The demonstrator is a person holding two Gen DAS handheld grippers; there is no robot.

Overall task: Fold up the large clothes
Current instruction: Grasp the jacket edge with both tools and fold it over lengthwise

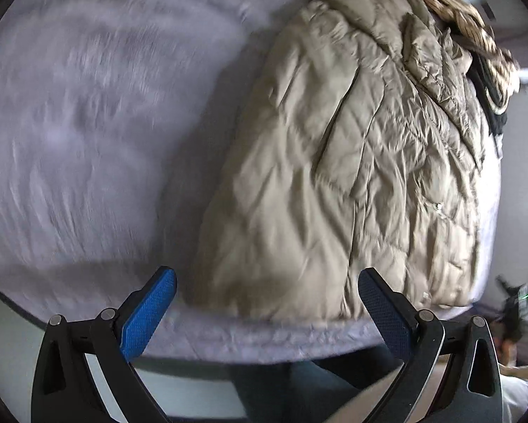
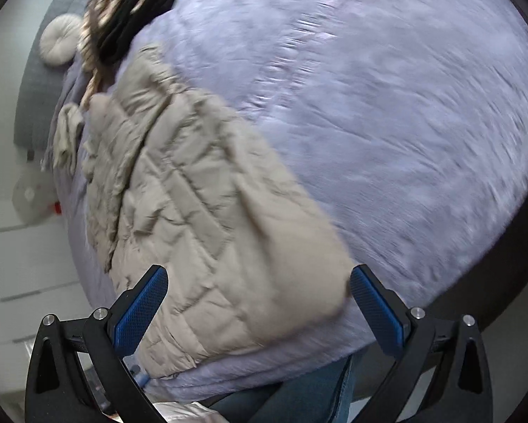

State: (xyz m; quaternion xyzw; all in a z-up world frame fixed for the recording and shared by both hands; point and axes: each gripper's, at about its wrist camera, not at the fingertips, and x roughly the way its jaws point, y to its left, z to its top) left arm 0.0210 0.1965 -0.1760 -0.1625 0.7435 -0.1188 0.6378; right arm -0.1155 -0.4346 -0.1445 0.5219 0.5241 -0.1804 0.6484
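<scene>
both claws come first: the left gripper point(image 1: 266, 303) and the right gripper point(image 2: 258, 299) are wide open and hold nothing. just past them a puffy beige quilted coat point(image 1: 352, 176) lies by the near edge of the soft purple bed cover point(image 1: 87, 123). i think the fold has not started; next, grab the coat's hem.

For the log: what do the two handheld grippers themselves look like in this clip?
Both match. The left gripper and right gripper each have two black plastic fingers with triangular cut-outs and silver pivot pins, tipped with blue textured pads. No cables, markings or sleeves are visible.
</scene>
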